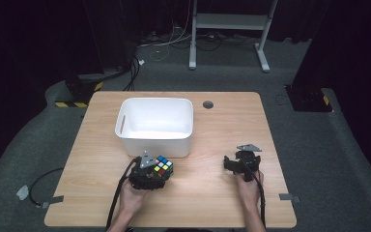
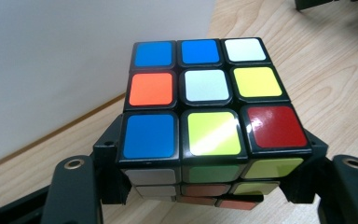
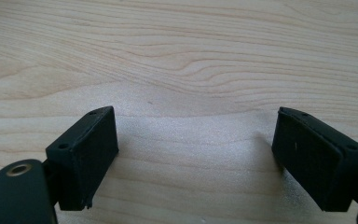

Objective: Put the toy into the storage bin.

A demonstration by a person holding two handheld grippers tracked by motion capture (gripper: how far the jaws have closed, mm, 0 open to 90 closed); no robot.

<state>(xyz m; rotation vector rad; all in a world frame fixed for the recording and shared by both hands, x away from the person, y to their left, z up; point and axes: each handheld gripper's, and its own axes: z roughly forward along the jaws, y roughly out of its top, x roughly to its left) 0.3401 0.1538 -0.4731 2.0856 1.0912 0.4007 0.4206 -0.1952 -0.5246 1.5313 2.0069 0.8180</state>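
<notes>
A scrambled Rubik's cube (image 1: 164, 166) (image 2: 209, 112) sits between the jaws of my left gripper (image 1: 150, 173) (image 2: 212, 172), which is shut on its two sides, just in front of the white bin (image 1: 155, 126). The bin's white wall (image 2: 74, 60) rises right behind the cube. My right gripper (image 1: 241, 162) (image 3: 196, 154) is held at the table's right front, open wide with only bare wood between its jaws.
The white bin looks empty and stands at the middle of the wooden table (image 1: 222, 125). A round cable hole (image 1: 207, 104) is at the back. Black cables trail from both grippers over the front edge.
</notes>
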